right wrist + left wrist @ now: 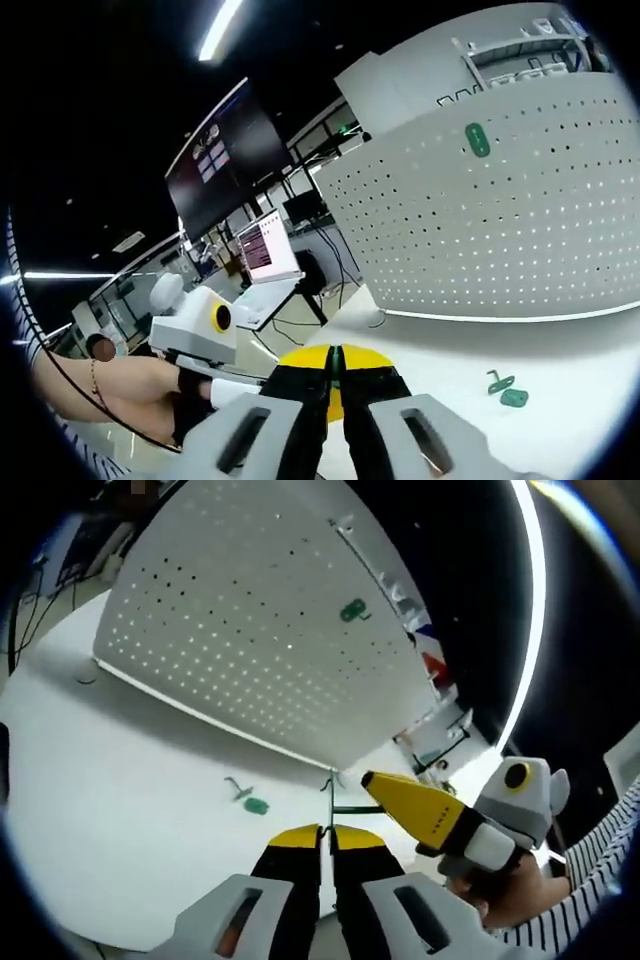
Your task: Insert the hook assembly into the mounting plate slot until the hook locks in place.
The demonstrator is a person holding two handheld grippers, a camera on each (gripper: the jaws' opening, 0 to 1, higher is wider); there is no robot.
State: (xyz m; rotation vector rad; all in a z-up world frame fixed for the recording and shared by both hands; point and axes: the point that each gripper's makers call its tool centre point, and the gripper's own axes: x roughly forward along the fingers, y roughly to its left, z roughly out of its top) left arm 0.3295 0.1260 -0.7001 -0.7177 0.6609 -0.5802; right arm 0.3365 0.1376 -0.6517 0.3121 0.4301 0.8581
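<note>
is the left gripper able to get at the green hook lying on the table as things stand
Probably yes. The green hook lies loose on the white table, ahead and to one side of the left gripper, with bare surface between. But its jaws look shut on a thin green piece, so they would need freeing first.

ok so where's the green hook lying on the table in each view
Left gripper view: the loose green hook lies on the white table, left of centre, below the pegboard's lower edge.
Right gripper view: it lies at lower right, below the pegboard.
Shared landmark: the other green hook mounted on the pegboard.
</note>
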